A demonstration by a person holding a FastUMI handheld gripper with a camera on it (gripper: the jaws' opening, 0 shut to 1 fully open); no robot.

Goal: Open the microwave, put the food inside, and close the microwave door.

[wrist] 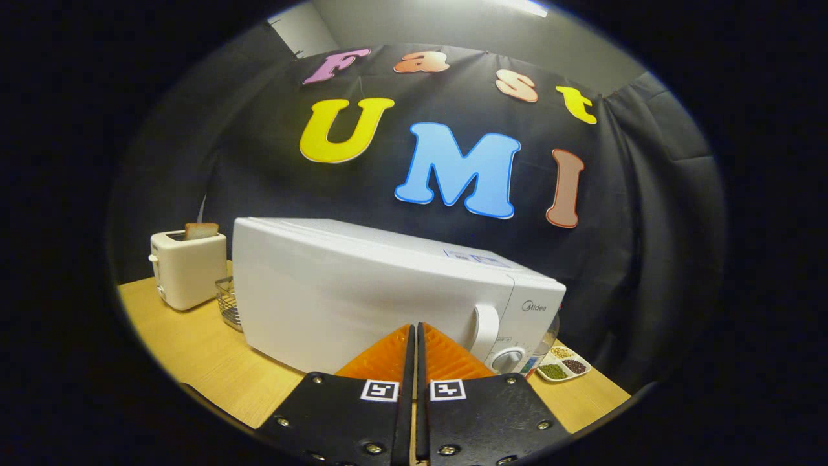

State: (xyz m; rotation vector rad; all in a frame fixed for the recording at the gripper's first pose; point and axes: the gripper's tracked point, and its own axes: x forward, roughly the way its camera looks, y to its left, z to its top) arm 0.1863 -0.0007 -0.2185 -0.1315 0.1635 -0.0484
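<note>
Looks like step 1, opening, or maybe the very end, hard to call. Gripper (414, 330) clenched on nothing, tips right up against the closed door (349, 304) of the microwave (388, 285). Handle (485, 331) sits at 2 o'clock off the tips, so next up probably means spreading the fingers and hooking that. No food spotted loose on the table (194, 349). Count: 1 microwave, 1 toaster (187, 268) at 10 o'clock with 1 bread slice (201, 230), 1 wire basket (228, 301), 1 divided dish (563, 366) at 3.
</note>
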